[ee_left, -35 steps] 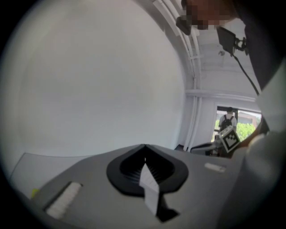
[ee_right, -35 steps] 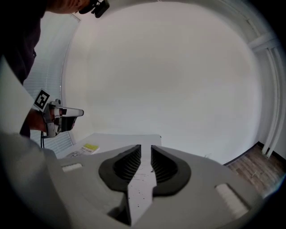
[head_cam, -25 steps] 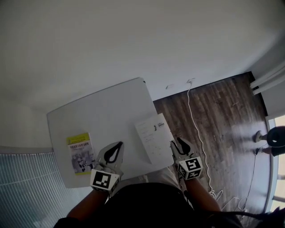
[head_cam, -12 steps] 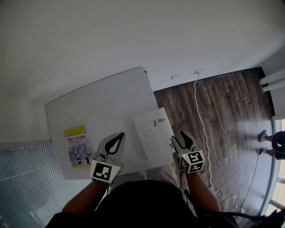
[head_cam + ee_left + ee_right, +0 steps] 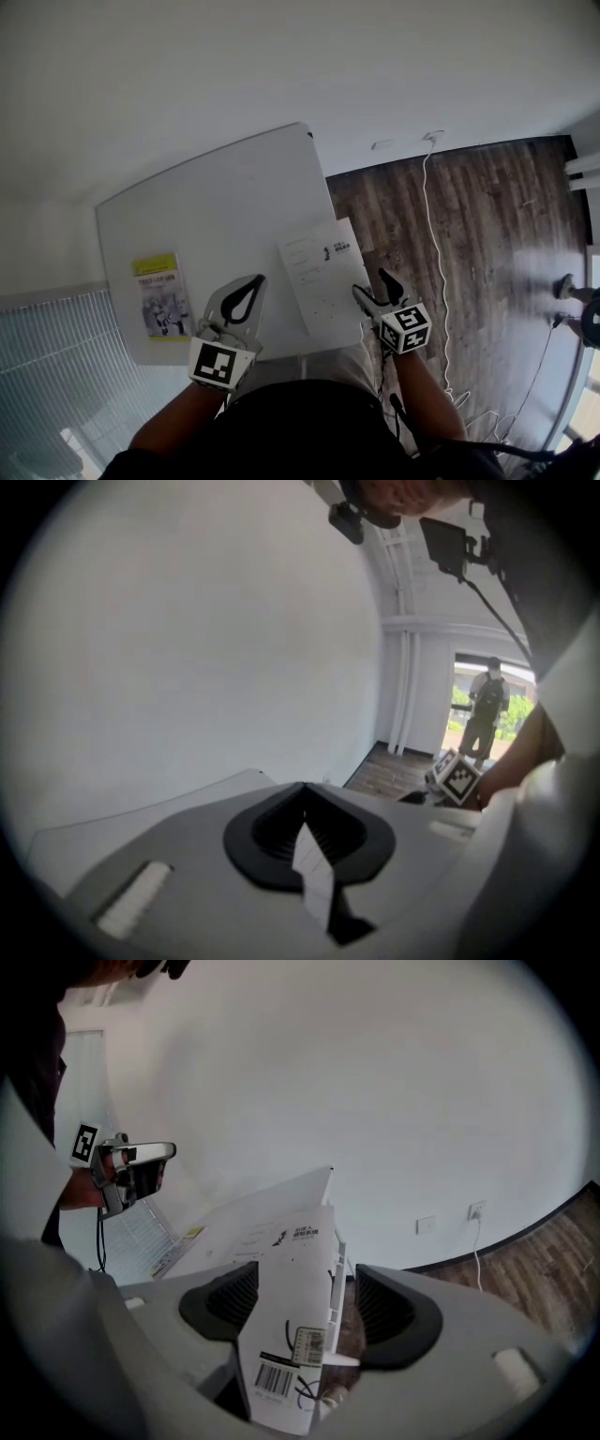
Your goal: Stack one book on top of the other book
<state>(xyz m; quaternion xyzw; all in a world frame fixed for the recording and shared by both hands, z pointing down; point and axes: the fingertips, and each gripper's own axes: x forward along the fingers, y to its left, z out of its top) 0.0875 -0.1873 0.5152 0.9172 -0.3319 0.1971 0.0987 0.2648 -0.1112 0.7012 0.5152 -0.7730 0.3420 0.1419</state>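
A white book (image 5: 323, 274) lies on the white table (image 5: 216, 206), its right side jutting past the table's right edge. My right gripper (image 5: 375, 291) is at that book's near right corner. Its jaws are opening, with the white book (image 5: 295, 1251) between them, and the right pad stands clear of it. A yellow-and-grey book (image 5: 159, 295) lies flat at the table's left. My left gripper (image 5: 242, 305) hovers between the two books near the front edge, shut; in its own view the left gripper (image 5: 305, 832) shows pads met around a thin pale sliver.
A white cable (image 5: 436, 234) runs over the wooden floor from a wall socket (image 5: 427, 1224). A ribbed panel (image 5: 56, 366) stands left of the table. A person (image 5: 487, 710) stands in a far doorway. The wall runs behind the table.
The right gripper has sunk with the white book, and its jaws have spread wider. The left gripper has shifted slightly and stays shut.
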